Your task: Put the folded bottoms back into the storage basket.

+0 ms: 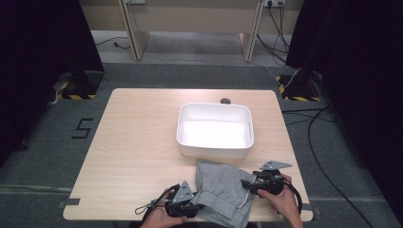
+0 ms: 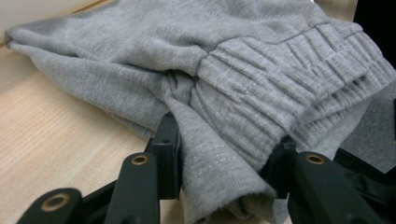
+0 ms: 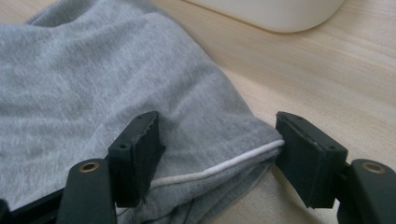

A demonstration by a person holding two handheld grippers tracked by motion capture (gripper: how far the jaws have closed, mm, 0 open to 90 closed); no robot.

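**Two uneven bites on the grey garment**

My left claw (image 2: 219, 163) has its jaws astride a bunched fold of the grey garment (image 1: 222, 192), just below the ribbed waistband (image 2: 280, 84); cloth fills the gap and both pads press into it, so I judge it clenched on the fabric. My right claw (image 3: 215, 158) straddles the garment's opposite edge, where a white drawstring (image 3: 219, 168) runs along the fold, but its jaws stand wide and a gap shows beside the far pad: released, not yet gripping.

The garment lies crumpled on the worktop (image 1: 138, 137), on the near side of the white tub (image 1: 215, 129), its far edge touching or nearly touching the tub's near wall, its near edge at the worktop's front lip.

What worries me:
- If I lift now, only the left side rises and the rest drags or slides off the front lip.
- The right claw may close on the drawstring or a single layer, and the cloth would pull free.
- The left bite holds a thick wad; it could creep out under the garment's weight.
- A trailing leg may catch the tub's rim and shove or tip the tub.
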